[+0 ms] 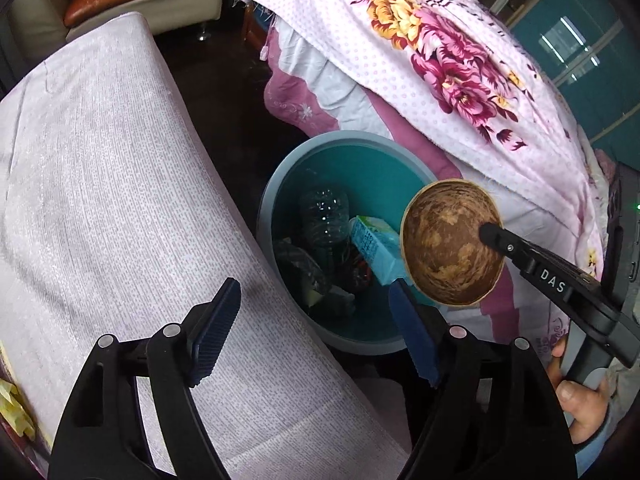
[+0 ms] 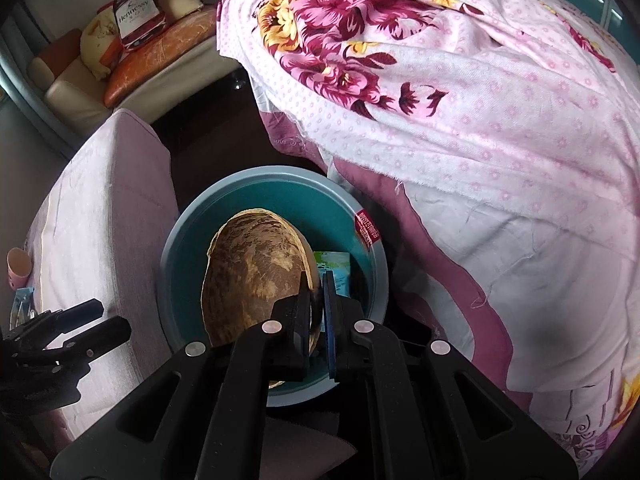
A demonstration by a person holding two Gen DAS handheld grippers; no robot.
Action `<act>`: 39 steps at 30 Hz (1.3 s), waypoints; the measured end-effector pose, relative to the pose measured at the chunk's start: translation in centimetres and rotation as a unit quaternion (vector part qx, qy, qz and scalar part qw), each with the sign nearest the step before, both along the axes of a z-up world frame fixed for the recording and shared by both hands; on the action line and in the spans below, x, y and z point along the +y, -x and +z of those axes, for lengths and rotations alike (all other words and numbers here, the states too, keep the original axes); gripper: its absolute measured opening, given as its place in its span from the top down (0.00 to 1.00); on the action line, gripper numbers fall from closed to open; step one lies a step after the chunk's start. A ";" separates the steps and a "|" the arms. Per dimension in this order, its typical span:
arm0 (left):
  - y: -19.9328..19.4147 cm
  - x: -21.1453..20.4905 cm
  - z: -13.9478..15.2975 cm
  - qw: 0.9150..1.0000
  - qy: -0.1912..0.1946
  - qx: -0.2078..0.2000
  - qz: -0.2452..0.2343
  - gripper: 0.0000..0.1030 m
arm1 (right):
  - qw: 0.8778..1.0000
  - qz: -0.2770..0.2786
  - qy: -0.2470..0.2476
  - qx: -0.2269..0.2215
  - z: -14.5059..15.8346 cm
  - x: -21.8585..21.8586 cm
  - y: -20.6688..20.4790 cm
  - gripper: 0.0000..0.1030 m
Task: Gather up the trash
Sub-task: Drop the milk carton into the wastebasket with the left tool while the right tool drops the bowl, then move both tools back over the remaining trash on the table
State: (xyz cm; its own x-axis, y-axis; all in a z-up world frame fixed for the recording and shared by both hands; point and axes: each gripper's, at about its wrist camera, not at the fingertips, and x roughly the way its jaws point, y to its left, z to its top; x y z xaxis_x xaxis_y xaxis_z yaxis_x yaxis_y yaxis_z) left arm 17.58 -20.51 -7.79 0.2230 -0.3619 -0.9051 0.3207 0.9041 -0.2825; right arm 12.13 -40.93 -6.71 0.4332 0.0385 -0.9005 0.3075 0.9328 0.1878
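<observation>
Left wrist view looks down on a round teal bin (image 1: 348, 152) standing on the dark floor between a pale cloth-covered bench (image 1: 100, 184) and a bed draped in a pink flowered sheet (image 1: 460, 64). Several pieces of rubbish already lie inside the bin: a clear plastic bottle (image 1: 324, 216), a green and white carton (image 1: 374, 250) and some dark crumpled wrappers (image 1: 304, 276) beside the bottle. Over the bed side of the bin hangs a brown, mottled coconut shell half (image 1: 450, 244), hollow side facing the camera, pinched at its rim by the right gripper (image 1: 494, 230), whose jaws are closed down on the thin wall of the shell; a hand (image 1: 580, 396) holds that tool at the frame edge. From the right wrist view the shell (image 2: 252, 276) sits directly above the opening of the bin (image 2: 276, 178), with one finger inside the hollow and one outside. The left gripper (image 1: 316, 332) stands wide apart with nothing between its fingers, hovering at the bench side of the bin. Judging by this, part of the collecting is done, the shell looks about ready to be let go into the bin, and a small pink cup (image 2: 18, 266) and some yellow scraps (image 1: 14, 412) on the bench may still need gathering.
</observation>
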 end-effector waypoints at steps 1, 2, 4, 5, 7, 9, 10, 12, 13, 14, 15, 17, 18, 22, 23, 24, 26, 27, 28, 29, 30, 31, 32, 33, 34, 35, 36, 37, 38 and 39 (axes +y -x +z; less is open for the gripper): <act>0.2 0.2 0.2 1.000 0.002 -0.002 0.001 0.25 | 1.000 0.001 -0.002 0.002 -0.1 0.1 0.0 0.94; 0.3 0.4 0.4 1.000 0.004 -0.005 0.000 0.25 | 1.000 0.004 -0.007 0.004 -0.2 0.2 -0.1 0.92; 0.5 0.8 0.8 1.000 0.004 -0.010 0.000 0.24 | 1.000 0.008 -0.011 0.006 -0.2 0.4 -0.2 0.87; 0.7 1.0 0.9 1.000 0.004 -0.012 0.000 0.23 | 1.000 0.009 -0.010 0.005 -0.2 0.5 -0.3 0.86; 1.0 1.2 1.1 1.000 0.005 -0.016 0.002 0.16 | 1.000 0.008 -0.009 0.002 -0.1 0.7 -0.1 0.85; 1.4 1.6 1.3 1.000 0.006 -0.020 0.007 0.14 | 1.000 0.004 -0.009 0.000 0.1 0.9 -0.1 0.78; 1.5 1.8 1.3 1.000 0.007 -0.020 0.008 0.14 | 1.000 0.001 -0.008 -0.003 0.4 0.9 0.0 0.67; 1.8 2.3 1.5 1.000 0.009 -0.020 0.009 0.14 | 1.000 -0.001 -0.006 -0.008 0.9 1.0 0.3 0.54; 2.0 2.5 1.5 1.000 0.009 -0.021 0.010 0.14 | 1.000 -0.002 -0.006 -0.009 1.1 1.1 0.4 0.49; 2.1 2.8 1.6 1.000 0.009 -0.021 0.012 0.14 | 1.000 -0.003 -0.007 -0.009 1.4 1.1 0.4 0.42; 2.2 3.0 1.7 1.000 0.010 -0.021 0.013 0.14 | 1.000 -0.005 -0.010 -0.011 1.6 1.2 0.6 0.38; 2.5 3.5 1.8 1.000 0.012 -0.021 0.017 0.13 | 1.000 -0.004 -0.010 -0.012 2.1 1.3 0.5 0.33; 2.6 3.8 1.9 1.000 0.013 -0.021 0.019 0.13 | 1.000 -0.003 -0.010 -0.012 2.3 1.5 0.6 0.33; 3.3 4.9 2.2 0.999 0.019 -0.021 0.028 0.13 | 1.000 0.003 -0.007 -0.012 3.2 2.2 1.0 0.29; 3.5 5.3 2.3 0.999 0.020 -0.022 0.030 0.13 | 1.000 0.005 -0.006 -0.013 3.4 2.5 1.2 0.29; 3.7 5.6 2.4 0.999 0.022 -0.023 0.031 0.13 | 1.000 0.007 -0.005 -0.013 3.6 2.8 1.3 0.29; 4.1 6.4 2.7 0.999 0.025 -0.026 0.035 0.13 | 1.000 0.013 0.000 -0.015 4.0 3.6 1.5 0.28; 4.3 6.8 2.8 0.999 0.026 -0.027 0.038 0.13 | 1.000 0.016 0.001 -0.016 4.3 4.1 1.6 0.28; 4.6 7.5 3.0 0.998 0.029 -0.029 0.041 0.13 | 1.000 0.020 0.002 -0.017 4.5 4.6 1.7 0.28; 4.7 7.9 3.1 0.998 0.030 -0.031 0.043 0.13 | 1.000 0.024 0.003 -0.018 4.8 5.1 1.8 0.28; 4.9 8.4 3.2 0.998 0.032 -0.032 0.047 0.13 | 0.999 0.027 0.005 -0.019 4.9 5.5 1.8 0.28; 5.1 9.0 3.4 0.998 0.034 -0.033 0.051 0.13 | 0.999 0.033 0.007 -0.020 5.2 6.2 1.9 0.28; 5.3 9.6 3.5 0.997 0.036 -0.035 0.055 0.13 | 0.999 0.039 0.008 -0.021 5.4 7.0 1.9 0.28; 5.5 10.2 3.6 0.997 0.038 -0.035 0.059 0.13 | 0.999 0.045 0.009 -0.021 5.6 7.6 1.9 0.28; 5.7 11.0 3.7 0.996 0.040 -0.037 0.065 0.13 | 0.999 0.049 0.010 -0.021 5.7 8.1 1.9 0.27; 5.8 11.6 3.9 0.996 0.041 -0.038 0.069 0.13 | 0.998 0.054 0.011 -0.022 5.8 8.8 1.9 0.27; 6.0 12.2 4.0 0.996 0.042 -0.039 0.073 0.13 | 0.998 0.060 0.013 -0.022 5.9 9.4 1.9 0.27; 6.2 13.0 4.1 0.995 0.043 -0.041 0.078 0.13 | 0.997 0.068 0.014 -0.022 6.1 10.4 1.9 0.27; 6.4 13.7 4.2 0.995 0.045 -0.041 0.083 0.13 | 0.997 0.073 0.015 -0.022 6.2 11.0 1.8 0.27; 6.6 14.6 4.2 0.994 0.046 -0.042 0.089 0.13 | 0.997 0.079 0.015 -0.022 6.3 11.7 1.8 0.27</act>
